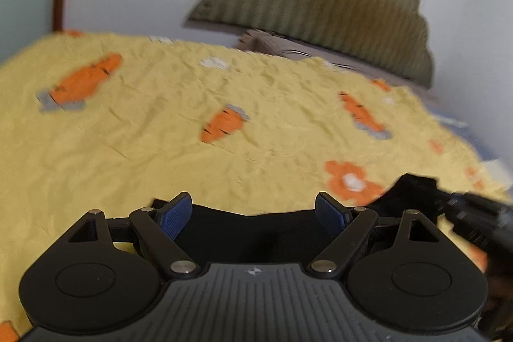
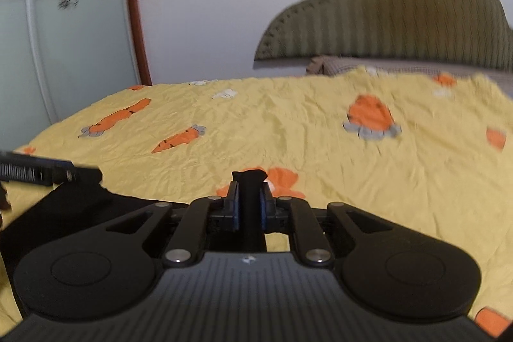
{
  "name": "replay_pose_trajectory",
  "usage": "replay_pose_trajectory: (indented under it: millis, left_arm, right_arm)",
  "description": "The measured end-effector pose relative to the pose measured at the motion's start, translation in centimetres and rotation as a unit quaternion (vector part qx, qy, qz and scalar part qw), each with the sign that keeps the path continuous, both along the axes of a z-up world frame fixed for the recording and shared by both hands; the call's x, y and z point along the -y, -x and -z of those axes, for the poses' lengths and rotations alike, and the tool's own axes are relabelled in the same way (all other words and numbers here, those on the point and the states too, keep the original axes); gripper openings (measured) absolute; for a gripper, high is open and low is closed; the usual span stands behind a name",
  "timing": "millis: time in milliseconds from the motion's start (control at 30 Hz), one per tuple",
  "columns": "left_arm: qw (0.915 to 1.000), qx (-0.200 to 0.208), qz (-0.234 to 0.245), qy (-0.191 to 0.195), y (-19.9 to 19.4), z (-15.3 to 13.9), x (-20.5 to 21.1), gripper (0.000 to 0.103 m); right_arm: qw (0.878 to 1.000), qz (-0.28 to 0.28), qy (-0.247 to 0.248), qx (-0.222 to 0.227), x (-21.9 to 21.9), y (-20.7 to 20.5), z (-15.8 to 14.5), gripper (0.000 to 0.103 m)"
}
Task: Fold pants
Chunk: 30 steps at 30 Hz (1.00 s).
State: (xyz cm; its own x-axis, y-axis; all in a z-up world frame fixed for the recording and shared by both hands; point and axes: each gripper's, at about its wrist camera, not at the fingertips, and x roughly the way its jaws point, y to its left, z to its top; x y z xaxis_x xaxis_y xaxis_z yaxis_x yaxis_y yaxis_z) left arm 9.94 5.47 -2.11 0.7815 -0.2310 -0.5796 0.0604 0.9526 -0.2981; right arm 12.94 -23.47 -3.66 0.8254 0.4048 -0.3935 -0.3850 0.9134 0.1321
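The black pants (image 1: 256, 233) lie on the yellow carrot-print bedspread (image 1: 160, 149), their edge running between my left gripper's (image 1: 253, 213) spread blue fingers (image 1: 174, 218). The left gripper is open over that edge. My right gripper (image 2: 250, 201) is shut on a bunched fold of the black pants (image 2: 250, 181), which sticks up between its pads. More black cloth (image 2: 80, 207) spreads to the left in the right wrist view. The right gripper also shows at the right edge of the left wrist view (image 1: 465, 207), with cloth in it.
The bedspread (image 2: 320, 133) covers the bed out to an olive scalloped headboard (image 1: 320, 8) at the far end. A white wall (image 2: 208, 21) and a glass door with a brown frame (image 2: 134, 5) stand at the left. The left gripper's finger (image 2: 38, 170) reaches in from the left.
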Motion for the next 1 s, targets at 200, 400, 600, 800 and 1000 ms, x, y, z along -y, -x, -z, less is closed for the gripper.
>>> replay_pose_trajectory:
  millis: [200,400,600,800,1000]
  left_arm:
    - [0.9892,-0.044,0.073,0.119,-1.1,-0.8,1.1,0.086]
    - [0.9912,-0.047,0.092,0.082,-1.6,-1.4,4.2,0.086]
    - [0.9996,-0.025,0.015,-0.002,-0.6,-2.3,2.3,0.086]
    - [0.9972,-0.031,-0.069,-0.001,1.9,-1.7,-4.1,0.086]
    - [0.9914,-0.041,-0.124,-0.013,5.0,-1.2,-8.5,0.086]
  right_arm:
    - [0.992,-0.030,0.095,0.083,-2.8,3.6,-1.0,0.012]
    - [0.969,-0.052,0.203,0.131,-6.0,5.5,-0.5,0.012]
    - [0.966,0.007,0.223,0.133,-5.5,4.8,-0.4,0.027]
    - [0.963,0.003,0.222,0.157,-5.6,8.4,-2.2,0.032]
    - [0.917,-0.193,0.269,0.221,-14.1,16.5,-1.3,0.062]
